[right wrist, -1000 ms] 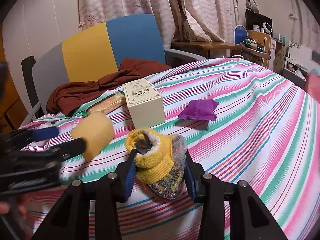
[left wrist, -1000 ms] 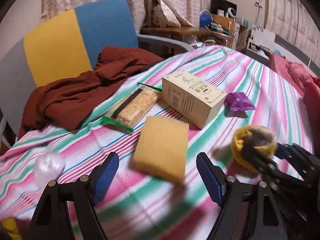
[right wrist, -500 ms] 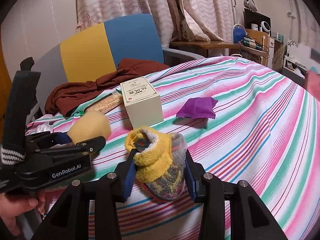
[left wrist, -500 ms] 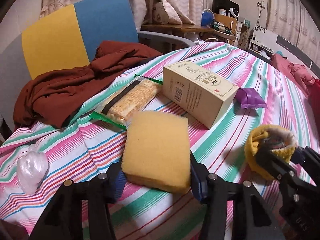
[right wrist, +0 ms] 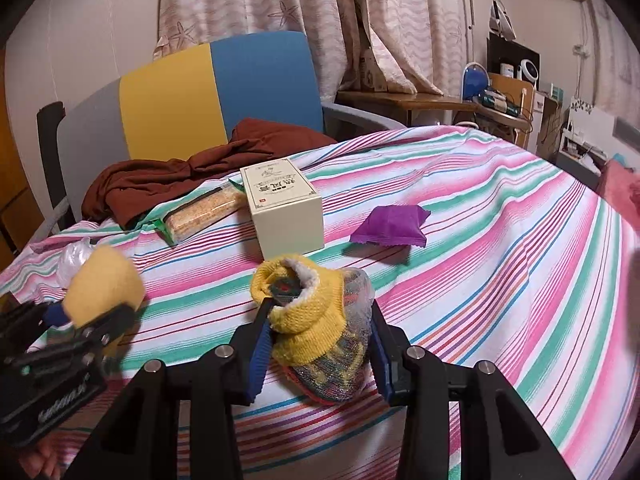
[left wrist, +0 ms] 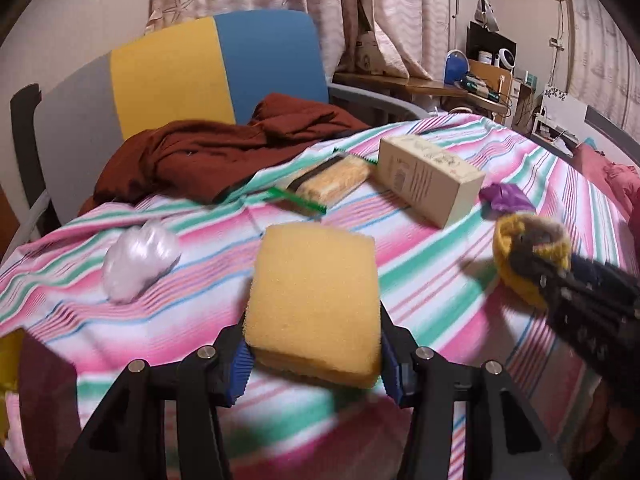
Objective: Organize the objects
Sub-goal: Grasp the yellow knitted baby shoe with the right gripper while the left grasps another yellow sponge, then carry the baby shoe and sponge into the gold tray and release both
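Left gripper [left wrist: 314, 364]: its blue ribbed pads are clenched on both sides of a yellow sponge [left wrist: 316, 300], which looks lifted clear of the cloth at the near left edge of the table.
Sponge: a thick, porous foam slab with rounded corners, its broad face tilted toward the camera.
Right gripper [right wrist: 320, 354]: its jaws are closed tight on a knitted bootie [right wrist: 316, 320], pads pressing in from each side.
Bootie: a mustard-yellow ribbed cuff folded over, pale fleecy lining, multicoloured woven foot, wrapped in thin clear plastic; its sole touches the cloth.
Tablecloth [right wrist: 500, 248]: a soft woven sheet in pink, green, white and blue stripes, lying in gentle folds.
Cream box [right wrist: 284, 208]: a rectangular carton with printed lettering on top, just behind the bootie.
Purple packet [right wrist: 390, 226]: a small, glossy, pillow-shaped pouch to the right of the box, apart from it.
Cracker pack [left wrist: 332, 182]: a clear wrapper with green crimped ends over grainy golden biscuits, beside the box.
Clear plastic bag [left wrist: 138, 256]: crumpled and translucent, left of the sponge.
Brown cloth [left wrist: 224, 152]: a rumpled maroon garment draped from a chair [left wrist: 208, 72] with grey, yellow and blue panels onto the table's far edge.
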The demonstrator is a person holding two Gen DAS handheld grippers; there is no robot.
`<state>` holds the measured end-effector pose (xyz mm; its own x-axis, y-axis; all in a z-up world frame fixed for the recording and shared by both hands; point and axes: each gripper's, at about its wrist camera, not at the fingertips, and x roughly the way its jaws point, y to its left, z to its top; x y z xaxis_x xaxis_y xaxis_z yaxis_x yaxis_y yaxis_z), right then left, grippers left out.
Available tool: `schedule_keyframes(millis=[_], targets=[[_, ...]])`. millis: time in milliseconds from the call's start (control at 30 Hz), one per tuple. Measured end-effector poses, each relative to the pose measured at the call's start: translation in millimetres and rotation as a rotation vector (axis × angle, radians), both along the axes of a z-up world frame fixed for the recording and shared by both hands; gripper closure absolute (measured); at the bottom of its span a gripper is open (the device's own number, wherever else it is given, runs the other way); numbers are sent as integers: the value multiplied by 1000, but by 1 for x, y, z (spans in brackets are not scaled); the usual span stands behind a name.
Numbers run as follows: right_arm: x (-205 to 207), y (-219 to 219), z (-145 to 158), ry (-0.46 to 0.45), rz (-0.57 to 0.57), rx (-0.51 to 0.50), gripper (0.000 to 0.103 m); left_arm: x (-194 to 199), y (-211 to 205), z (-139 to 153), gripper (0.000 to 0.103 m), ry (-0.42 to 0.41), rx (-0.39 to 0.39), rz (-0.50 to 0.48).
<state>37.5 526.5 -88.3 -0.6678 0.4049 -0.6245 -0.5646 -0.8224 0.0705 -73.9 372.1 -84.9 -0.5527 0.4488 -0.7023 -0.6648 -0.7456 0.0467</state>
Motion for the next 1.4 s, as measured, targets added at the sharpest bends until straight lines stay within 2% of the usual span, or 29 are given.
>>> schedule_keyframes(millis=[200, 433, 533, 1033, 1167, 1300, 1400], targets=[[3, -9, 6, 9, 2, 56, 60, 18, -14, 2, 50, 29, -10, 7], [14, -26, 11, 14, 23, 93, 60, 68, -13, 10, 50, 191, -41, -115], [21, -32, 11, 17, 24, 98, 60, 85, -16, 14, 50, 228, -37, -145], [46, -62, 4, 9, 40, 72, 60, 108, -61, 23, 50, 151, 78, -146], [55, -68, 2, 14, 36, 12, 60, 112, -77, 31, 50, 113, 99, -182], [56, -85, 13, 30, 85, -5, 60, 128, -103, 47, 50, 165, 112, -217], [47, -107, 27, 46, 165, -10, 60, 127, -130, 60, 50, 158, 158, -176]])
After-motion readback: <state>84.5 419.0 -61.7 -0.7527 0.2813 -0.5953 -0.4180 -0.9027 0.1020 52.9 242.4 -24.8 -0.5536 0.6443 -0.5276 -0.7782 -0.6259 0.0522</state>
